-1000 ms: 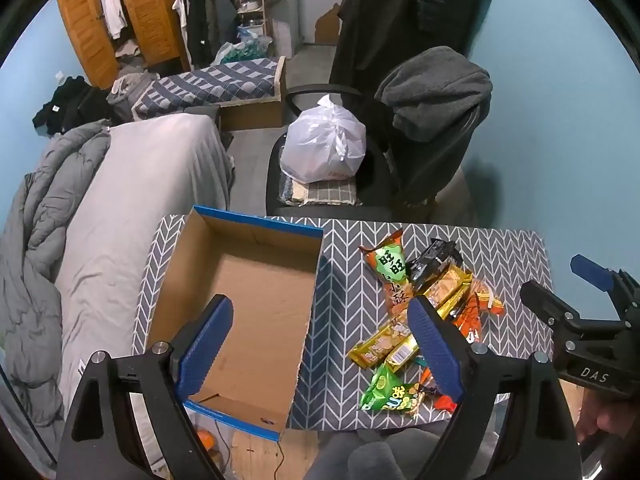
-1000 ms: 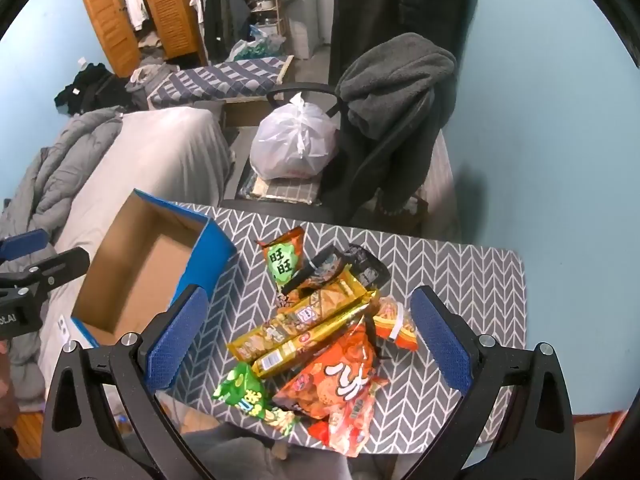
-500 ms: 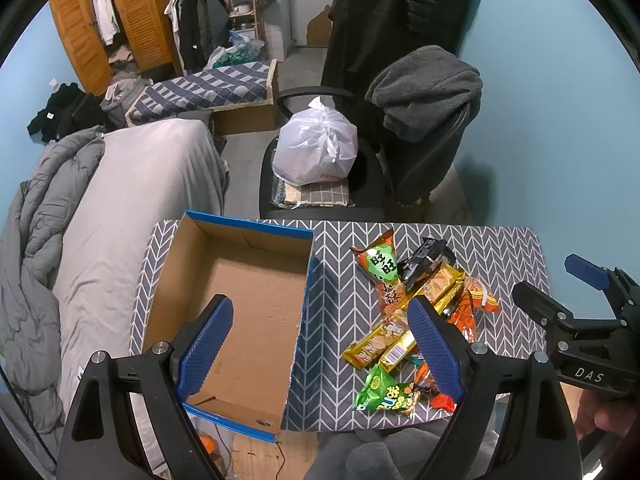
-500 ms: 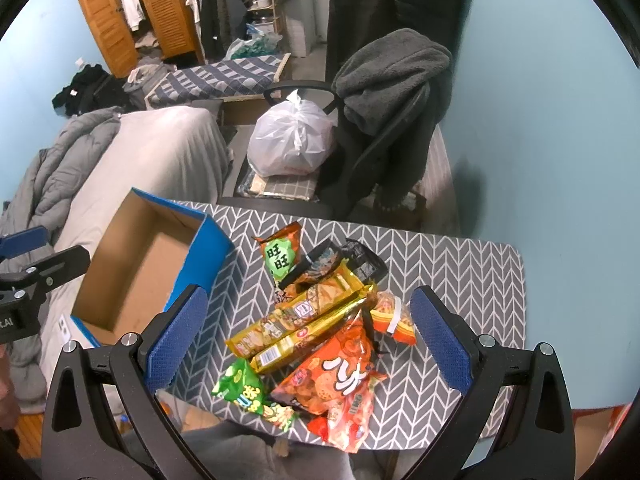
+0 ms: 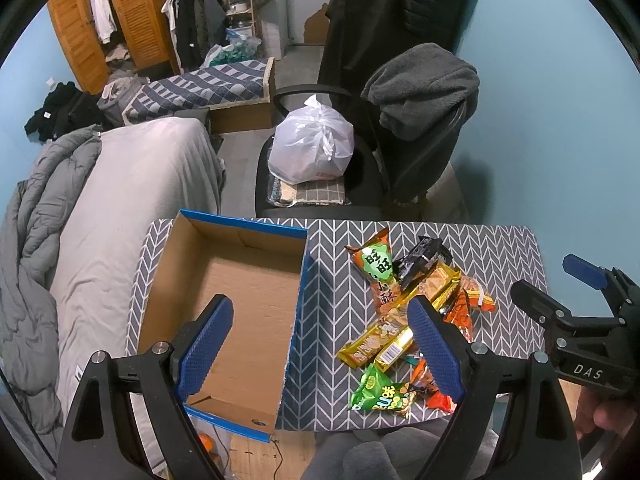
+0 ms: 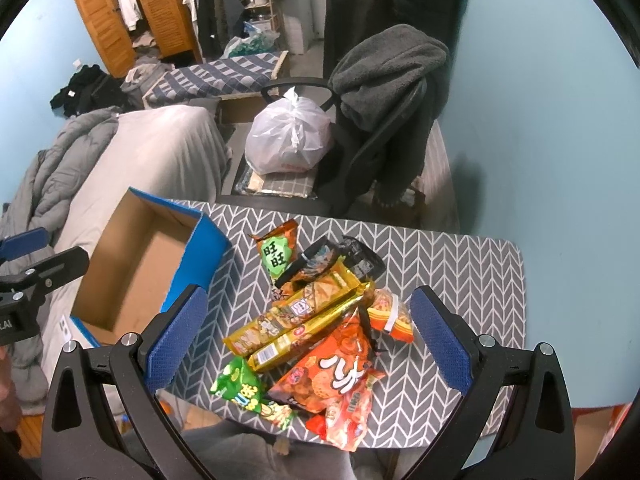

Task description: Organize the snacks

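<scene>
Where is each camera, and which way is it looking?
Left wrist: on the left gripper, above the open brown cardboard box with blue sides; the right gripper shows at the right edge.
Right wrist: on the right gripper, above the heap of colourful snack packets; the left gripper shows at the left edge.
Both share the box, the snacks and the grey chevron-patterned table.

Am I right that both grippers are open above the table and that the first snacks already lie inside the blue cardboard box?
Not quite. Both the left gripper and right gripper are open, but the blue cardboard box holds nothing: the left wrist view shows its bare floor. The snacks all lie beside it on the table.
</scene>
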`<move>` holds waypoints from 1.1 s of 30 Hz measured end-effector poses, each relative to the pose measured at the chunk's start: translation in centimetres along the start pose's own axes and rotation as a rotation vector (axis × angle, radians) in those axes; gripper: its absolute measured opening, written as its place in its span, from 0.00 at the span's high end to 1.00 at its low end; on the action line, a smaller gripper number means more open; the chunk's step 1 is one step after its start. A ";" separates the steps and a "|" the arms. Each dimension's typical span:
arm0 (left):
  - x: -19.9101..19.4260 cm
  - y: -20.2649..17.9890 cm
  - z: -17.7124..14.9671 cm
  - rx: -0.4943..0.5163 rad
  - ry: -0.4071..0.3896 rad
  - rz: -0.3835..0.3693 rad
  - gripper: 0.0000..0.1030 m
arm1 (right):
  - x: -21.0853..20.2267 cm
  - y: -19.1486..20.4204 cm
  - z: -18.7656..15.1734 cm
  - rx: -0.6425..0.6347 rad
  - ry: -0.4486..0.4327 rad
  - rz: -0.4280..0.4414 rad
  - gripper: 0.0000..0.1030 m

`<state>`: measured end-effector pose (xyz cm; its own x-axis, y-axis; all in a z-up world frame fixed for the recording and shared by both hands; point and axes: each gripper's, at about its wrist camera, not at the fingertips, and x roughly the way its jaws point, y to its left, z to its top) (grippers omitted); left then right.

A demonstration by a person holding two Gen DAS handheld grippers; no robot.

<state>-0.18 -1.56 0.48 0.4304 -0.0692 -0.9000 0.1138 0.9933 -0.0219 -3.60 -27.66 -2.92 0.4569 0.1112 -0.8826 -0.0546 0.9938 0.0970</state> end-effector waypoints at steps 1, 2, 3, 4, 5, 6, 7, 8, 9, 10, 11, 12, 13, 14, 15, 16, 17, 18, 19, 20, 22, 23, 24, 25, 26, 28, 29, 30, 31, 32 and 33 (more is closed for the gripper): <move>0.0 0.0 0.0 0.001 0.001 -0.001 0.12 | 0.1 -0.1 0.0 0.001 0.002 0.000 0.03; 0.1 -0.1 0.0 0.002 0.003 -0.002 0.12 | 0.0 -0.1 -0.2 0.002 0.004 0.000 0.03; 0.2 -0.2 0.0 0.003 0.005 -0.003 0.12 | 0.1 -0.2 -0.1 0.002 0.005 0.000 0.03; 0.2 -0.2 0.0 0.004 0.006 -0.004 0.12 | 0.1 -0.2 -0.1 0.003 0.008 0.000 0.03; 0.2 -0.3 0.0 0.006 0.008 -0.005 0.12 | 0.2 -0.3 0.0 0.005 0.010 0.002 0.03; 0.3 -0.4 0.0 0.007 0.009 -0.006 0.12 | 0.2 -0.3 -0.1 0.004 0.010 0.002 0.03; 0.3 -0.4 0.0 0.009 0.010 -0.008 0.12 | 0.2 -0.3 -0.1 0.004 0.009 0.001 0.03; 0.3 -0.5 0.0 0.010 0.010 -0.008 0.12 | 0.1 -0.3 -0.1 0.004 0.010 0.000 0.03; 0.3 -0.6 0.0 0.012 0.009 -0.009 0.12 | 0.2 -0.3 0.0 0.006 0.011 0.001 0.03; 0.3 -0.7 0.0 0.014 0.008 -0.010 0.12 | 0.2 -0.3 0.0 0.006 0.010 0.002 0.03; 0.2 -0.8 0.0 0.016 0.007 -0.011 0.12 | 0.2 -0.3 -0.1 0.006 0.010 0.001 0.03; 0.2 -0.8 0.0 0.018 0.006 -0.012 0.12 | 0.2 -0.3 0.0 0.005 0.010 0.000 0.03; 0.2 -0.9 0.0 0.019 0.006 -0.012 0.12 | 0.2 -0.4 0.0 0.005 0.011 0.000 0.03; 0.2 -1.0 0.1 0.020 0.006 -0.013 0.12 | 0.2 -0.4 0.0 0.006 0.011 0.000 0.03; 0.2 -1.0 0.1 0.021 0.007 -0.014 0.12 | 0.1 -0.4 0.0 0.007 0.012 0.001 0.03; 0.2 -1.0 0.1 0.022 0.008 -0.015 0.12 | 0.1 -0.4 0.0 0.007 0.011 0.001 0.03; 0.2 -1.0 0.1 0.022 0.008 -0.015 0.12 | 0.1 -0.4 0.0 0.007 0.012 0.001 0.03; 0.2 -1.1 0.1 0.022 0.008 -0.016 0.12 | 0.1 -0.4 0.0 0.007 0.012 0.002 0.03; 0.2 -1.1 0.1 0.022 0.008 -0.016 0.12 | 0.1 -0.4 0.0 0.006 0.012 0.002 0.03; 0.2 -1.1 0.1 0.021 0.009 -0.017 0.12 | 0.1 -0.4 -0.1 0.007 0.012 0.002 0.03; 0.2 -1.2 0.1 0.020 0.010 -0.018 0.12 | 0.1 -0.4 0.0 0.005 0.012 0.002 0.03; 0.2 -1.2 0.1 0.020 0.012 -0.020 0.12 | 0.1 -0.4 -0.1 0.005 0.012 0.001 0.03; 0.3 -1.3 0.1 0.020 0.012 -0.021 0.12 | 0.1 -0.5 0.0 0.005 0.013 0.001 0.03; 0.3 -1.3 0.1 0.020 0.013 -0.023 0.12 | 0.1 -0.5 0.0 0.006 0.013 0.002 0.03; 0.3 -1.3 0.1 0.020 0.013 -0.023 0.12 | 0.1 -0.5 0.0 0.006 0.012 0.002 0.03; 0.3 -1.5 0.1 0.020 0.014 -0.025 0.12 | 0.1 -0.5 -0.1 0.006 0.013 0.002 0.03; 0.3 -1.5 0.1 0.020 0.014 -0.026 0.12 | 0.1 -0.5 0.0 0.006 0.012 0.003 0.03; 0.3 -1.6 0.1 0.021 0.014 -0.026 0.12 | 0.1 -0.5 0.0 0.007 0.013 0.003 0.03; 0.3 -1.5 0.1 0.022 0.014 -0.027 0.12 | 0.1 -0.5 0.0 0.007 0.013 0.003 0.03; 0.3 -1.5 0.1 0.022 0.014 -0.027 0.12 | 0.1 -0.5 -0.1 0.007 0.013 0.004 0.03; 0.3 -1.5 0.1 0.022 0.013 -0.027 0.12 | 0.1 -0.5 0.0 0.007 0.013 0.004 0.03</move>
<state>-0.13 -3.09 0.28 0.4151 -0.0945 -0.9048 0.1445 0.9888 -0.0370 -3.51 -28.12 -3.09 0.4455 0.1151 -0.8879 -0.0500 0.9934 0.1036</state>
